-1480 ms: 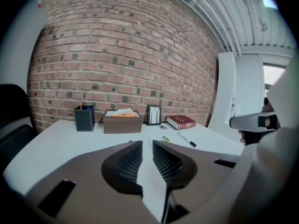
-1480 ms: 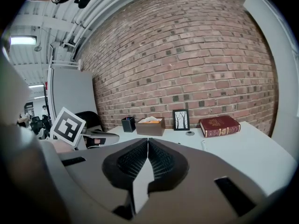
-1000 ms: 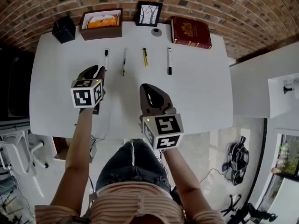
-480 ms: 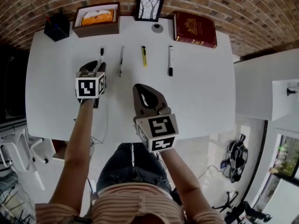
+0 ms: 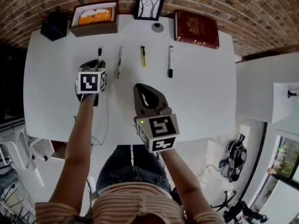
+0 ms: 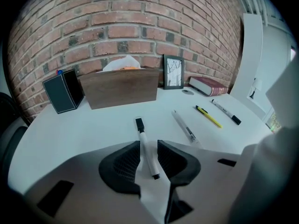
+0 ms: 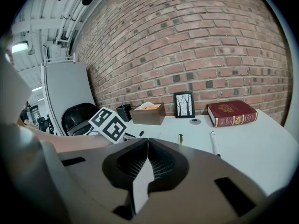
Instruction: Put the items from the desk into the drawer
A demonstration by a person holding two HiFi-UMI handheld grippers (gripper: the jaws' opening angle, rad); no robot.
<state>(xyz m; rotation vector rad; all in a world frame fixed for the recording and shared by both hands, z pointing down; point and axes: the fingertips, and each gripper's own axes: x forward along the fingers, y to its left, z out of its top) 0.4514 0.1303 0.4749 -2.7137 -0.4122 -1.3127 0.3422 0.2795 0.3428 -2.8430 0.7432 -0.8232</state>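
On our white table (image 5: 205, 92) we see a white pen (image 5: 99, 52), a grey pen (image 5: 119, 62), a yellow pen (image 5: 143, 57) and a marker (image 5: 170, 61) in a row. Behind them are a black box (image 5: 53, 27), a brown box (image 5: 93, 18), a picture (image 5: 150, 6) and a red book (image 5: 196, 29).

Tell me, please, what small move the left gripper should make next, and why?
Probably close the left gripper. Its jaws, which have just been opening, stand apart around the white marker with a black cap lying on the white desk, pads not yet pressing it, so a grip seems ready.

In the head view the left gripper (image 5: 93, 65) covers the lower part of the leftmost marker (image 5: 99, 51)
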